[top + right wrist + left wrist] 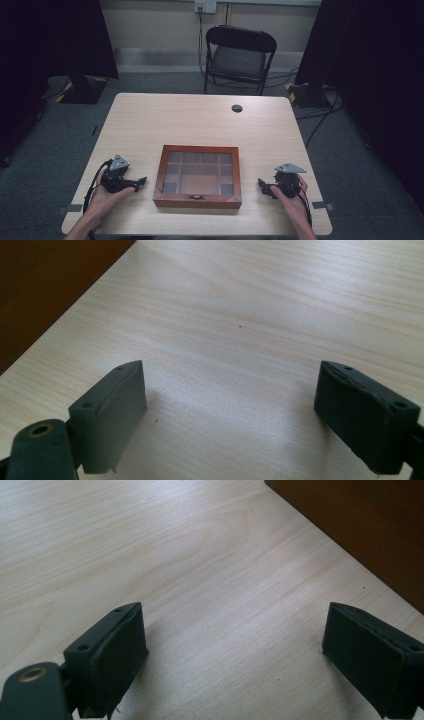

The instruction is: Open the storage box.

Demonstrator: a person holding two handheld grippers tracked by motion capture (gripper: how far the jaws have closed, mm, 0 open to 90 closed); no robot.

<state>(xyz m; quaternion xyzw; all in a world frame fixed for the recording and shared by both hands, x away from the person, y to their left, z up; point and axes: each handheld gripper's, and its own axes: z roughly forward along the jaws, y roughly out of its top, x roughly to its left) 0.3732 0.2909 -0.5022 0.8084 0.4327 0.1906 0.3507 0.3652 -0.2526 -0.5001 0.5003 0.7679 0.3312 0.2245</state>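
While one wooden box (197,176) sits closed, two grippers (141,182) (262,186) flank it.

No text, label, brand or number can be read anywhere in these pictures. The wooden box (197,176) at the lower middle of the high view carries no legible lettering on its frame or glass lid (a small metal clasp sits on its front edge, unmarked as far as can be told). The wall socket (205,6) at the top middle of that view is too small and blurred to show any marking. Yellow-and-black striped tape (297,93) at the right of the floor is a hazard pattern without words. In both gripper views the table (200,580) is bare wood grain, unlettered.
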